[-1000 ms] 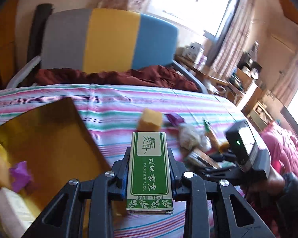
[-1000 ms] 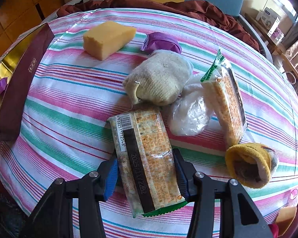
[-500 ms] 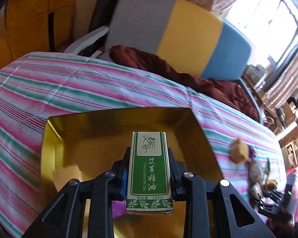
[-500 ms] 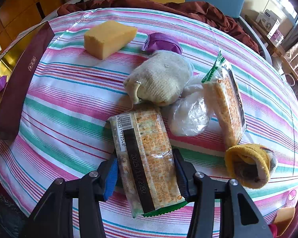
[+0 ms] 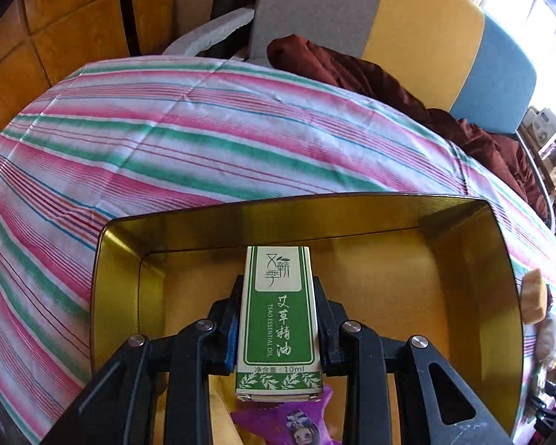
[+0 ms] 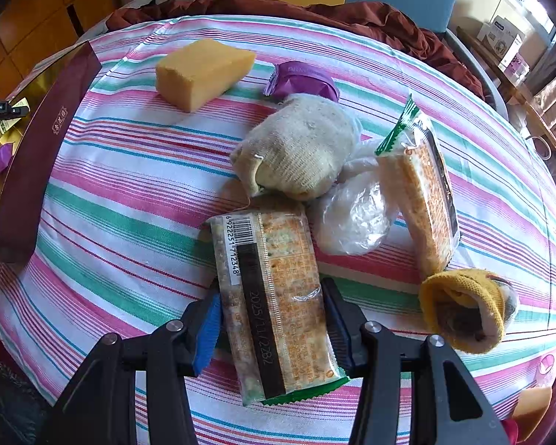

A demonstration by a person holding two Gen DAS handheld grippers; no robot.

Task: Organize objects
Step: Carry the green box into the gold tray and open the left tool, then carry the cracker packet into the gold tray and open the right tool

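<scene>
My left gripper (image 5: 278,319) is shut on a small green and white essential oil box (image 5: 278,319), held over the inside of a gold-lined box (image 5: 389,289). A purple wrapper (image 5: 296,422) lies in the gold-lined box just below the oil box. My right gripper (image 6: 272,315) is shut on a cracker packet (image 6: 270,296) that rests on the striped tablecloth (image 6: 129,230). In the right wrist view the gold-lined box (image 6: 40,141), dark red on its outside, stands at the far left, with a bit of the left gripper showing over it.
On the cloth lie a yellow sponge block (image 6: 204,70), a purple wrapper (image 6: 300,81), a cream knitted sock (image 6: 296,152), a clear plastic bag (image 6: 356,215), a second cracker packet (image 6: 422,189) and a yellow sock (image 6: 463,307). A chair with dark red cloth (image 5: 370,70) stands behind the table.
My left gripper has swung left with the oil box and come down over the gold-lined box, which now fills its view. The right gripper and its cracker packet have stayed still.
</scene>
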